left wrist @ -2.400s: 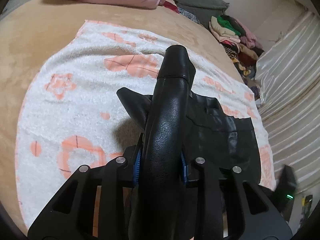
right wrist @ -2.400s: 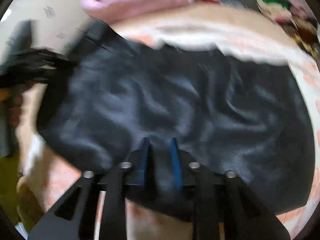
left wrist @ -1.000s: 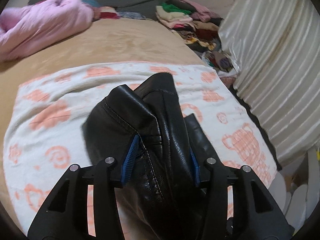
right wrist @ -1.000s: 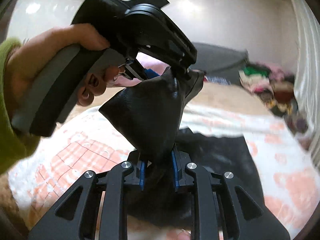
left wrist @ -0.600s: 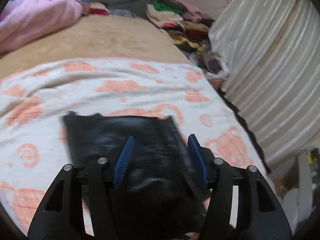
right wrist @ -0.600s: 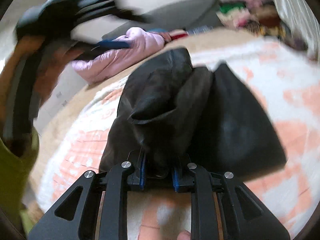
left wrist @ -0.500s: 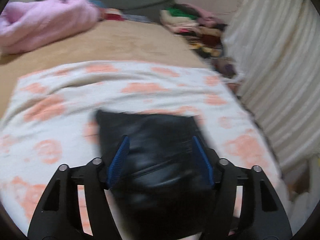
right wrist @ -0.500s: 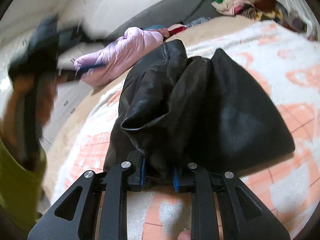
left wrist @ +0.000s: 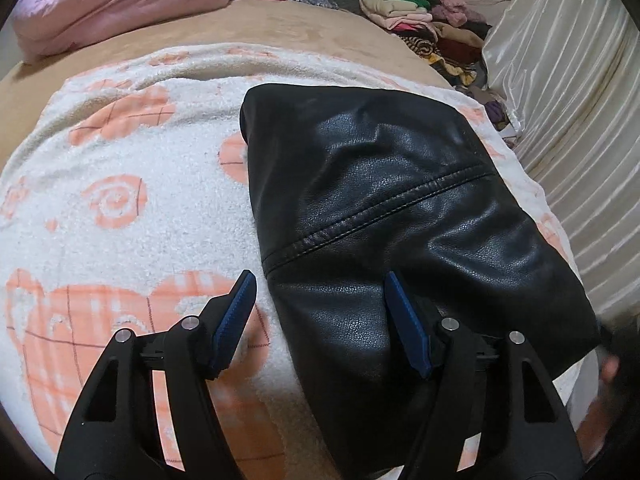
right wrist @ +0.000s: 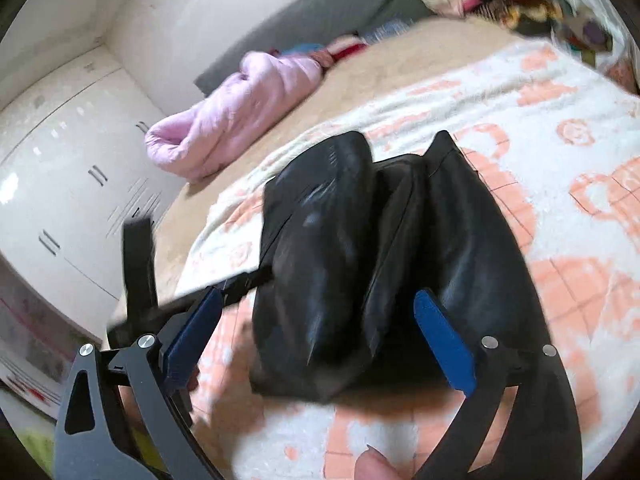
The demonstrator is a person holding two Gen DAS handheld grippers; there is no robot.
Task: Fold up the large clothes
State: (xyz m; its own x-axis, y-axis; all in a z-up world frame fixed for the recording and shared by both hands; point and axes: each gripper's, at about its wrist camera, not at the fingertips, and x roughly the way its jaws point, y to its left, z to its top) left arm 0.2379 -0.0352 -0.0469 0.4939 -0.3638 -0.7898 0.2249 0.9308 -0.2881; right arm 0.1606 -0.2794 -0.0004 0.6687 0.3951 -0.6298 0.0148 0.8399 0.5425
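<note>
From my left wrist view the black leather jacket [left wrist: 384,216] already lies folded into a compact block on the white and orange blanket [left wrist: 120,184] over the bed, toward its right side, so I judge the main folds done. My left gripper [left wrist: 320,320] hangs over the near left corner with its fingers apart and pressing nothing; the right gripper [right wrist: 320,352] has its fingers swinging wide, the near end of the bundle between them but unpinched. What is left looks small: flattening the bulging layers, then setting it aside.
</note>
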